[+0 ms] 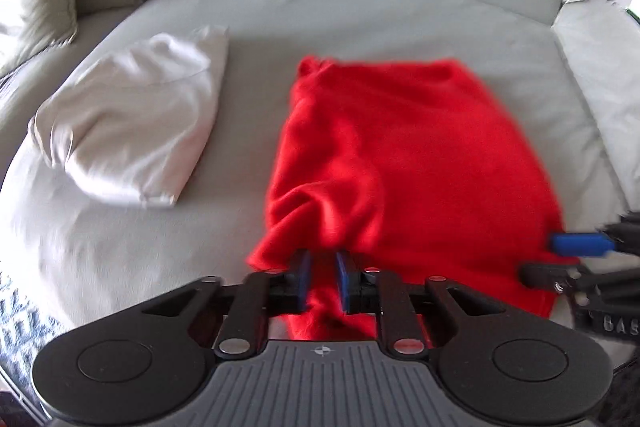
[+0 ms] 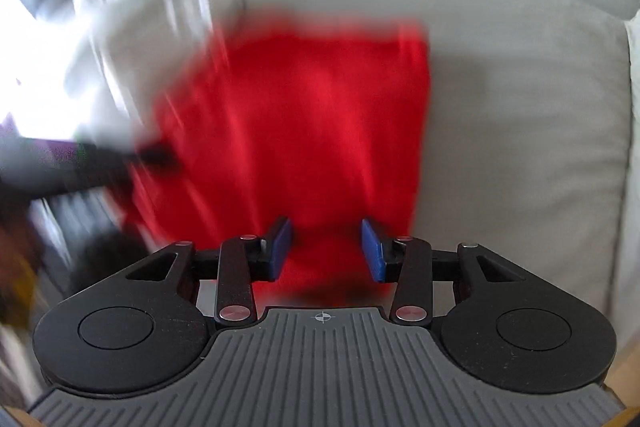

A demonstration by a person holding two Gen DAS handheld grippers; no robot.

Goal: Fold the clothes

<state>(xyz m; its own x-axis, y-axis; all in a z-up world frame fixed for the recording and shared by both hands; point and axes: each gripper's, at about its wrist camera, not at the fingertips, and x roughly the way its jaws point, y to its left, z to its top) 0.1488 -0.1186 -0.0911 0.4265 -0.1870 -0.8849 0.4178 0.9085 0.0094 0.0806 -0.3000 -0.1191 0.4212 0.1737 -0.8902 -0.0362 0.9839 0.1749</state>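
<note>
Red garment's near edge in your left gripper, right gripper released.

The red garment [image 1: 400, 155] lies ahead of both grippers on the sofa cushion [image 1: 360, 15]; your left gripper [image 1: 322, 281] pinches its bunched hem, apparently for lifting into a fold. The right gripper [image 2: 326, 251] hovers over it, jaws apart, grasping nothing. A folded white garment [image 1: 132, 123] sits aside, ahead-left.

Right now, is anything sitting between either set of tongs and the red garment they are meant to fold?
Nothing visible. The red garment runs between the left tongs, and the right tongs hover open directly over its near edge. The white folded cloth lies apart on the sofa cushion.
</note>
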